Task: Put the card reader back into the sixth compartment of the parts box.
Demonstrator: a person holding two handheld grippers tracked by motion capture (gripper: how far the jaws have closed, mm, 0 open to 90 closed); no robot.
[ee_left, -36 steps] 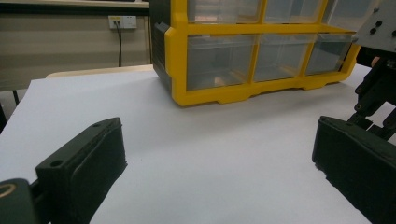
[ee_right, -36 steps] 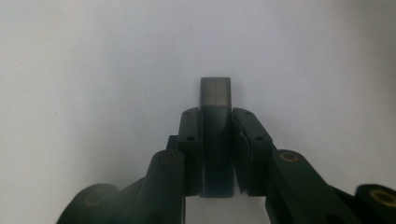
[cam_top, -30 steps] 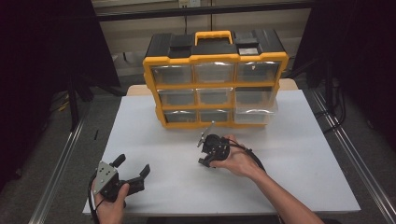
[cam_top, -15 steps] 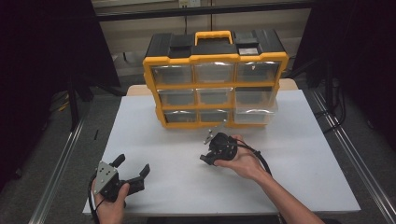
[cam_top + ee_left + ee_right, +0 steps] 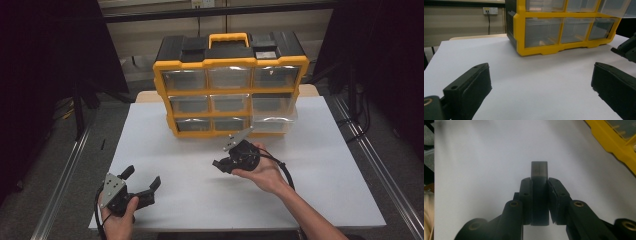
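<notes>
The right gripper (image 5: 539, 182) has its two black jaws clamped on a small dark grey flat block with a rounded tip (image 5: 539, 173), which stands pinched between the pads and projects past the jaw tips in the right gripper view. In the high view this right gripper (image 5: 220, 164) sits in the person's right hand (image 5: 262, 172) above the middle of the table, its jaws pointing left, its grey three-cornered plate tilted up toward the far side and its black cable looping back along the forearm. The left gripper (image 5: 141, 181) is held in the person's left hand (image 5: 117, 220) at the near left edge of the table; its jaws stand wide apart with nothing between them, and the left gripper view shows bare table surface in the gap. The flat white rectangular table (image 5: 190, 165) carries both hands and one large object. A yellow-framed plastic organiser cabinet with a black top, a yellow carrying handle and three rows of clear drawers (image 5: 230, 85) stands upright at the far middle of the table, well apart from the left gripper and near the right one. Its lower right clear drawer (image 5: 272, 120) stands pulled out toward the near side, just beyond the right gripper. Metal rails run along the floor on both sides of the table.
</notes>
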